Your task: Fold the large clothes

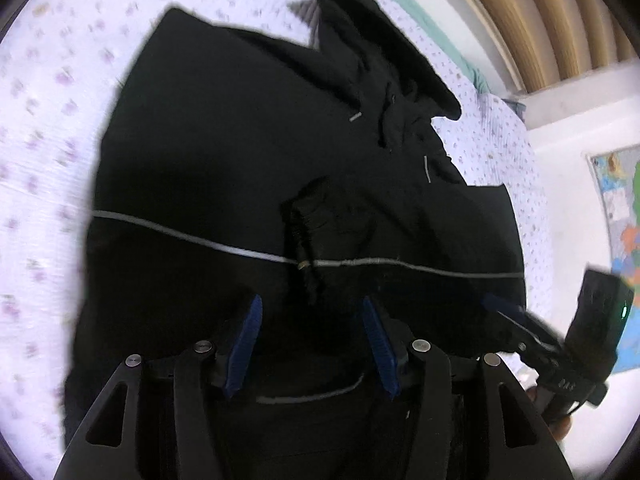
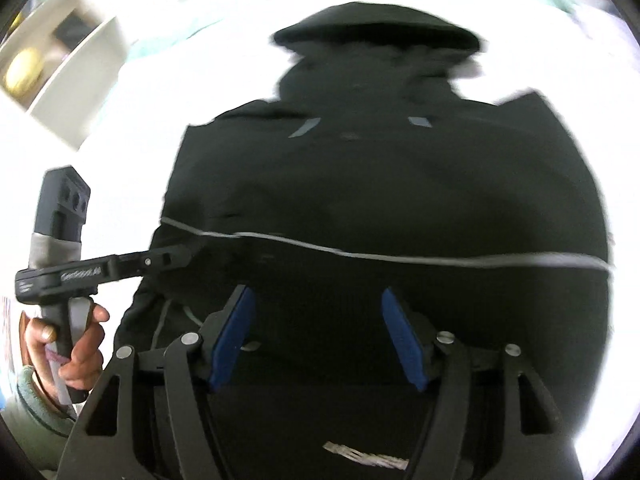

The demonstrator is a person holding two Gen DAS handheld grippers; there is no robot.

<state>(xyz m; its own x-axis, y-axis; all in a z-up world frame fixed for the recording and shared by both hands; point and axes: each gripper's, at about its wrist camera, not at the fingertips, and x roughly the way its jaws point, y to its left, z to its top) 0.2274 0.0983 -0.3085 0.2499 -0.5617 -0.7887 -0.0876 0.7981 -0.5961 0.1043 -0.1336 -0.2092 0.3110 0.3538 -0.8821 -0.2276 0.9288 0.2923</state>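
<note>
A large black hooded jacket (image 1: 224, 152) with a thin grey reflective stripe (image 1: 168, 231) lies spread on the bed, hood (image 1: 372, 36) at the far end. My left gripper (image 1: 310, 308) is open, its blue pads (image 1: 248, 340) apart just above the jacket's lower part. The jacket fills the right wrist view (image 2: 380, 192) too, where my right gripper (image 2: 316, 300) is open over its hem. The right gripper also shows in the left wrist view (image 1: 504, 308) at the jacket's right edge. The left gripper shows in the right wrist view (image 2: 180, 254) at the jacket's left edge.
The bed sheet (image 1: 52, 128) is white with small purple flowers. A beige curtain (image 1: 532, 12) and a white wall with a coloured map (image 1: 624, 216) lie beyond the bed. A white shelf (image 2: 60, 64) shows at the upper left of the right wrist view.
</note>
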